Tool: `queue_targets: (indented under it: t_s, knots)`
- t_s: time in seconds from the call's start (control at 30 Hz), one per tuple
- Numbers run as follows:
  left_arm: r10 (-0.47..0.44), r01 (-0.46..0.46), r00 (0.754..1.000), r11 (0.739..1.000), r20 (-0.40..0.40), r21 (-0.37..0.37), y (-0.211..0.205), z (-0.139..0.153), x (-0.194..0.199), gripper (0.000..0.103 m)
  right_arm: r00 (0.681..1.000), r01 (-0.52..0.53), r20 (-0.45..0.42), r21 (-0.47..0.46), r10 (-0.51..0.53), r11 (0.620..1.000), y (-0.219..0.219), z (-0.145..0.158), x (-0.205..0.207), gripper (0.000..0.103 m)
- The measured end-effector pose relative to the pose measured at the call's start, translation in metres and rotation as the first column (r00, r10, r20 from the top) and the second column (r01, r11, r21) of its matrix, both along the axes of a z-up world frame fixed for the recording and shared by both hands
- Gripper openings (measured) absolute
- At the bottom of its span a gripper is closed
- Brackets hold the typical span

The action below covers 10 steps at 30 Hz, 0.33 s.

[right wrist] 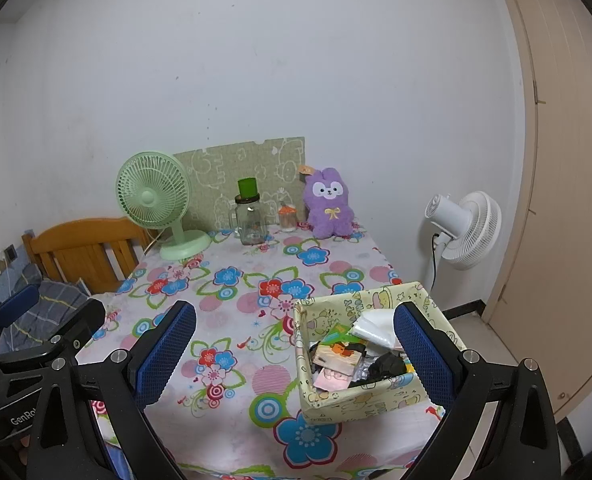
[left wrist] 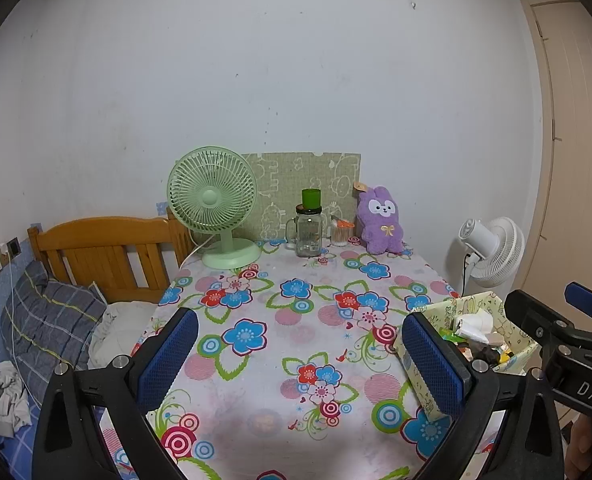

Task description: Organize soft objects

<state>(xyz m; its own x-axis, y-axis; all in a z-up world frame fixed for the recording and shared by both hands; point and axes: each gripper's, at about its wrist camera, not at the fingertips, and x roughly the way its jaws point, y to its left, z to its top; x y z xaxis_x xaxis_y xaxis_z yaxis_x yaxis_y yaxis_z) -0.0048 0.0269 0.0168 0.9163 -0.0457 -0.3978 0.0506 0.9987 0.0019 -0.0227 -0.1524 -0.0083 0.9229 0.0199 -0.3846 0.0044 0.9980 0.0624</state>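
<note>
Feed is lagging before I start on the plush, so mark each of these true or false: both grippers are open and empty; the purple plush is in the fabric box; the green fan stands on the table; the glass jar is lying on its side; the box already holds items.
1. Both grippers are open and empty. True: the left gripper and right gripper hold nothing.
2. The purple plush is in the fabric box. False: it sits upright at the table's far edge, against the wall.
3. The green fan stands on the table. True.
4. The glass jar lies on its side. False: it stands upright with a green cup on top.
5. The box already holds items. True.
</note>
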Motion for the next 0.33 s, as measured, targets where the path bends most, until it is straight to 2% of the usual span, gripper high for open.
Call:
queue_targets:
  t_s: [0.33]
  knots:
    - [0.001,-0.001,1.000,1.000,-0.010,0.001,0.0012,-0.0080,0.0019,0.103,1.000,0.001,-0.006,0.002,-0.001,1.000,-0.0002,-0.0011,0.0015,0.101]
